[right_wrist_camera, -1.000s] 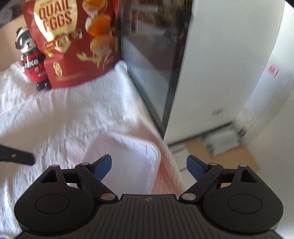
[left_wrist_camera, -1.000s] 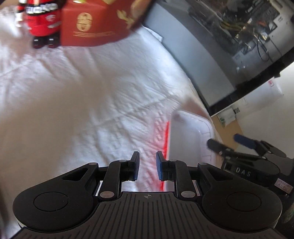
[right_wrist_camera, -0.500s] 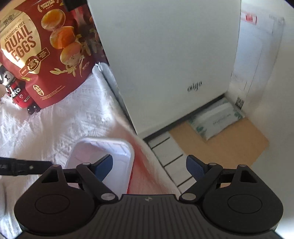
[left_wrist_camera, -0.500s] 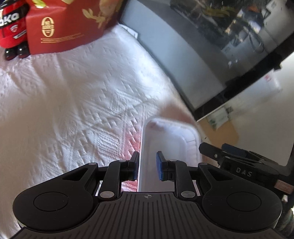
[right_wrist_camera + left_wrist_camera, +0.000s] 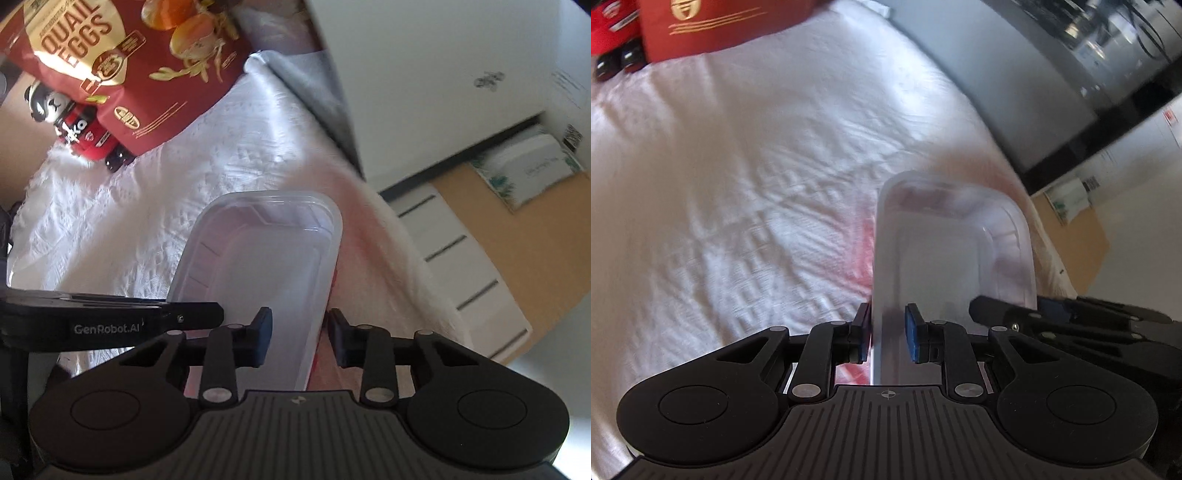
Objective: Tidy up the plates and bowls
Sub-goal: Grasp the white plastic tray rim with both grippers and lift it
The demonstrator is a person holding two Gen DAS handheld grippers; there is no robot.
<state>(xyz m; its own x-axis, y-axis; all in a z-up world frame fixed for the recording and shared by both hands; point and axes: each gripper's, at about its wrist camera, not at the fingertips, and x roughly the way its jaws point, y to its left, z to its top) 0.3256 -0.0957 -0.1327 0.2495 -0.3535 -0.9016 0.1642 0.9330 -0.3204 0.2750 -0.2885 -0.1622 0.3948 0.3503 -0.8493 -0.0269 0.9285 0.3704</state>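
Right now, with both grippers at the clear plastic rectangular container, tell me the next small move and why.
Probably close the right gripper on the clear plastic rectangular container: its jaws straddle the right rim with a gap on both sides, while the left gripper already brackets the left wall.

Left wrist view motion-blurred: far rim of the translucent rectangular plastic container [image 5: 945, 236] smeared. Red snack pouch [image 5: 713, 26] cropped at top edge, label unreadable. Right wrist view: container's near end hidden under the black gripper body; red "QUAIL EGGS" pouch [image 5: 122, 70] cut at top left.
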